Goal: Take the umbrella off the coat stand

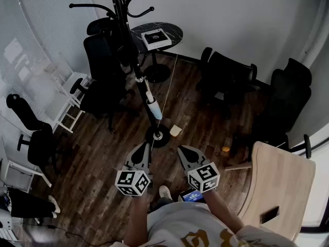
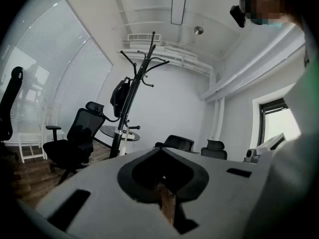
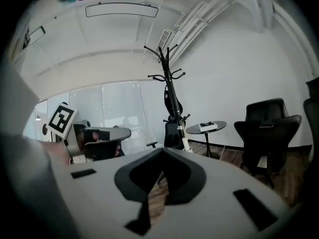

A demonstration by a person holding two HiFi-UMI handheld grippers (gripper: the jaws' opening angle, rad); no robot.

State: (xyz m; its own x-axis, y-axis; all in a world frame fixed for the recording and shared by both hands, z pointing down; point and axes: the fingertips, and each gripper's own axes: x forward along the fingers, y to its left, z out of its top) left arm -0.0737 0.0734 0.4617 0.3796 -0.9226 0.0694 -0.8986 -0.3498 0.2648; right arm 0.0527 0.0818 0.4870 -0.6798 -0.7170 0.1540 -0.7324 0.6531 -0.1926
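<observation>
Open floor [image 1: 103, 153] to coat stand [image 1: 156, 136] — chairs [image 1: 104, 73] flanking.

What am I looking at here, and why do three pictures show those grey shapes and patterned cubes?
There is no robot here. A person holds a two-jaw gripper in each hand. The head view comes from a camera on the person's head, looking down at the left gripper and the right gripper. The patterned cubes are part of the grippers. The other two pictures come from a camera riding on each gripper, so the grey shape in each is that gripper's own jaws. Both pairs look closed, with nothing between them. Ahead, a black coat stand stands on the wooden floor. A dark bundle hangs on it, probably the umbrella. Around it are black office chairs, a round table carrying a white box, and a wooden table.
</observation>
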